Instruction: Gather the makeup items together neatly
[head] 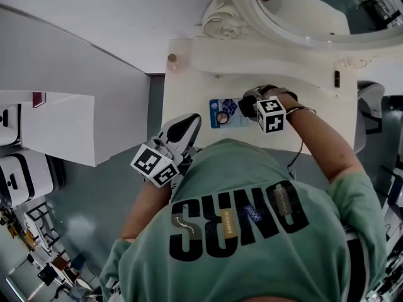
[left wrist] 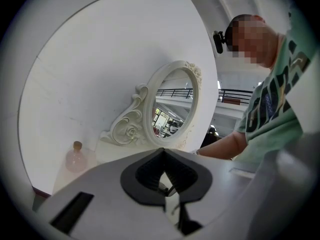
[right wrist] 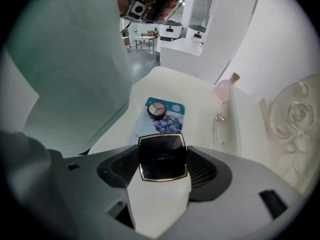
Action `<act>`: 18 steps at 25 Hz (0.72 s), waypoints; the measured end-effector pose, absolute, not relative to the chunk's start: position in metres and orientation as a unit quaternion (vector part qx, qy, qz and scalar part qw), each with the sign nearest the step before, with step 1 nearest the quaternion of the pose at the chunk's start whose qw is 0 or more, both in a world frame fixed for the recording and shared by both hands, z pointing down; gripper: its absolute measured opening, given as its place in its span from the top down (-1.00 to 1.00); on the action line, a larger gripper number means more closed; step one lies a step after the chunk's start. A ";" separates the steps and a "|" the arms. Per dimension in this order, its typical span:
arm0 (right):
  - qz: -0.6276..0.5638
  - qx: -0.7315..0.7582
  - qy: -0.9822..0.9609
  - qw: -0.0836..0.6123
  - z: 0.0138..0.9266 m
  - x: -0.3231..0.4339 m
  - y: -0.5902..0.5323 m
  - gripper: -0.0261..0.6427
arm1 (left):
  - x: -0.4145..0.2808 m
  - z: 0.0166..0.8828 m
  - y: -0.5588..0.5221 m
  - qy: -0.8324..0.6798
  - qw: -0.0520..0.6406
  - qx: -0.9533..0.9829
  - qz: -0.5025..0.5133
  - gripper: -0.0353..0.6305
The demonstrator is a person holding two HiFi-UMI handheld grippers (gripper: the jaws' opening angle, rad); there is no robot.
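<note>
My right gripper (head: 249, 107) (right wrist: 162, 159) is low over the white vanity top (head: 189, 87), just right of a blue card (head: 224, 112) (right wrist: 169, 118) with a small round compact (head: 221, 117) (right wrist: 156, 110) on it. A square black compact with a gold edge (right wrist: 162, 156) sits between its jaws, and both pads lie against its sides. My left gripper (head: 191, 123) (left wrist: 163, 151) hangs at the table's front left edge. Its pads meet at the tip with nothing between them. A small pink bottle (head: 172, 60) (left wrist: 76, 159) (right wrist: 226, 89) stands at the back left corner.
An ornate white mirror (head: 296, 17) (left wrist: 172, 104) (right wrist: 295, 124) stands along the back of the table. A small black stick (head: 337, 78) lies at the back right. My body covers the table's front edge. White furniture (head: 56, 124) stands to the left.
</note>
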State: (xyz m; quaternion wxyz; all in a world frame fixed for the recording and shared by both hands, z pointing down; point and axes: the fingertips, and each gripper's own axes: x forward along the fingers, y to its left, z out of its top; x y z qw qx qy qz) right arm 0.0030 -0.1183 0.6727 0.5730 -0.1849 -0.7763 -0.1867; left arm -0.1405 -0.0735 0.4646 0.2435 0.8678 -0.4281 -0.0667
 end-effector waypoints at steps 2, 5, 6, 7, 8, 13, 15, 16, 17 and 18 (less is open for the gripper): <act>-0.175 -0.151 -0.786 0.573 0.659 0.022 -0.137 0.05 | -0.123 0.461 -0.086 -0.409 0.240 0.878 -0.062 0.87; -0.164 -0.101 -0.795 0.575 0.637 0.060 -0.169 0.05 | -0.094 0.454 -0.107 -0.386 0.236 0.890 -0.060 0.87; -0.160 -0.084 -0.797 0.576 0.630 0.075 -0.181 0.05 | -0.083 0.452 -0.114 -0.378 0.234 0.894 -0.058 0.87; -0.155 -0.067 -0.799 0.577 0.623 0.090 -0.193 0.05 | -0.071 0.450 -0.121 -0.371 0.233 0.897 -0.056 0.87; -0.150 -0.051 -0.800 0.579 0.616 0.107 -0.205 0.05 | -0.059 0.448 -0.127 -0.363 0.232 0.901 -0.054 0.87; -0.117 0.013 -0.798 0.591 0.597 0.187 -0.261 0.05 | -0.005 0.442 -0.147 -0.342 0.235 0.909 -0.047 0.87; -0.108 0.028 -0.793 0.599 0.595 0.212 -0.281 0.05 | 0.011 0.441 -0.152 -0.342 0.237 0.908 -0.044 0.87; -0.105 0.033 -0.790 0.604 0.595 0.224 -0.291 0.05 | 0.018 0.440 -0.154 -0.342 0.237 0.908 -0.042 0.87; -0.103 0.036 -0.786 0.609 0.595 0.234 -0.300 0.05 | 0.023 0.440 -0.155 -0.344 0.238 0.907 -0.040 0.87; -0.101 0.038 -0.782 0.614 0.596 0.243 -0.308 0.05 | 0.028 0.441 -0.156 -0.346 0.238 0.907 -0.038 0.87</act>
